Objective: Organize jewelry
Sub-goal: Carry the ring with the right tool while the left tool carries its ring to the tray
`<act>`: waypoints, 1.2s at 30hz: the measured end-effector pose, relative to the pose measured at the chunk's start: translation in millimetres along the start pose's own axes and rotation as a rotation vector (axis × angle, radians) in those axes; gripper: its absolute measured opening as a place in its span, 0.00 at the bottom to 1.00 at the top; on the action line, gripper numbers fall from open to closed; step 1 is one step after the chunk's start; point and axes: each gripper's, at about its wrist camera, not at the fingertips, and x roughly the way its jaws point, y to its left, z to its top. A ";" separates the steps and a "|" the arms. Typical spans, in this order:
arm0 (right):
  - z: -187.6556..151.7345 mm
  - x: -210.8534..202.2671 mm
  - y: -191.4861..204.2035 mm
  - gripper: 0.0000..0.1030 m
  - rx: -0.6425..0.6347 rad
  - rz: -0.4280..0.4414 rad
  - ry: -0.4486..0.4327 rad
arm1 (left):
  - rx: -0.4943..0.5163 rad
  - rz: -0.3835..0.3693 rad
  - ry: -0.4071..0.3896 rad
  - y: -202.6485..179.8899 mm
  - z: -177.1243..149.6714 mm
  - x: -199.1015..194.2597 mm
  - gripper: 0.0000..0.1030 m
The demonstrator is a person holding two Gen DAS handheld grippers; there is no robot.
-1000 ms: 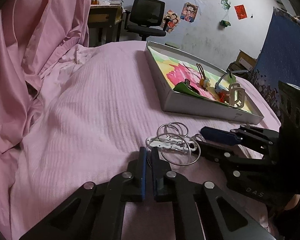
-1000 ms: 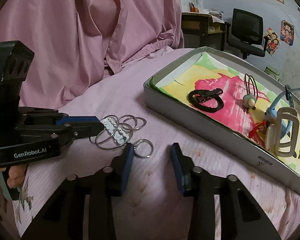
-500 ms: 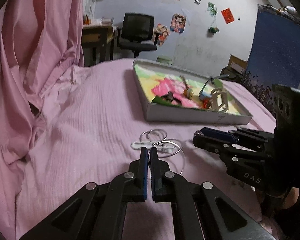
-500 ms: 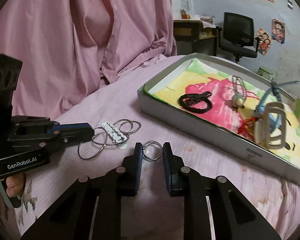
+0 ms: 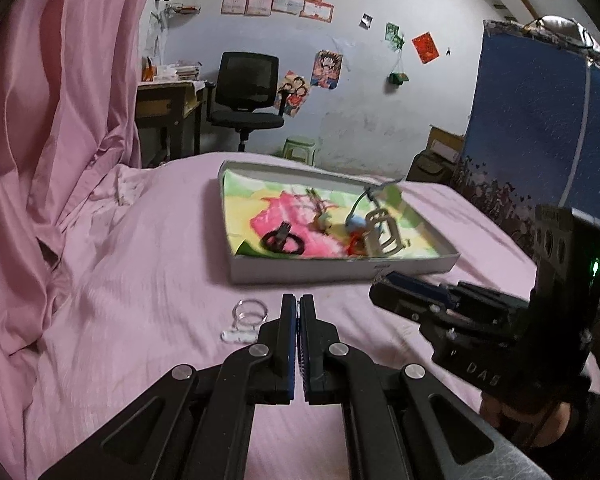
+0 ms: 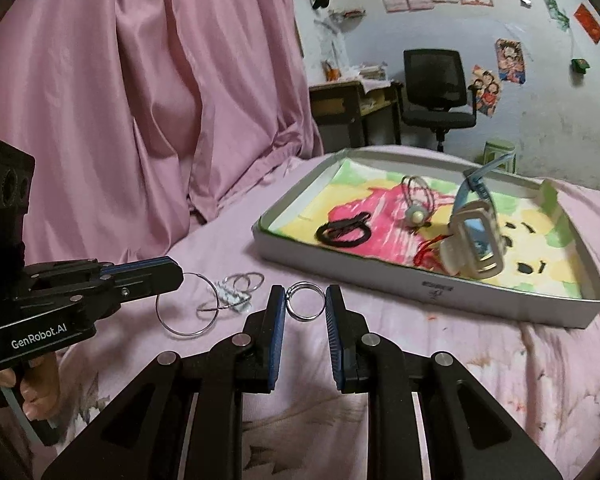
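Note:
My right gripper (image 6: 305, 304) is shut on a small silver ring (image 6: 305, 306) and holds it above the pink bedsheet. My left gripper (image 5: 298, 308) is shut on a large thin silver hoop (image 6: 186, 306), which hangs from its tip in the right wrist view. More silver rings (image 6: 244, 282) and a small white clip (image 6: 228, 295) lie on the sheet between the grippers; they also show in the left wrist view (image 5: 250, 312). A grey tray (image 6: 420, 276) with a colourful lining holds a black hair tie (image 6: 342, 234), a pearl earring (image 6: 414, 214) and a cream bracelet (image 6: 474, 248).
The tray (image 5: 340, 272) sits on the bed ahead of both grippers. A pink curtain (image 6: 140, 100) hangs at the left. A desk and black office chair (image 5: 246, 92) stand beyond the bed, and a blue panel (image 5: 540, 140) at the right.
Both grippers have lifted. My right gripper closed on the small ring and raised it. My left gripper has pulled the large hoop away from the other rings.

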 end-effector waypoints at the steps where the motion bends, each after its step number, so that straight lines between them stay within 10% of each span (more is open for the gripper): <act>1: 0.0 -2.0 -0.4 0.17 0.002 -0.003 -0.008 | 0.000 -0.002 -0.007 -1.0 1.9 -1.2 0.02; 20: 22.3 -37.2 -16.3 0.17 0.055 -0.125 -0.182 | 0.020 -0.011 -0.195 -28.3 46.9 -5.0 0.02; 36: 65.5 -15.6 -45.4 0.17 0.058 -0.211 -0.230 | 0.025 -0.005 -0.204 -19.1 77.5 52.0 0.02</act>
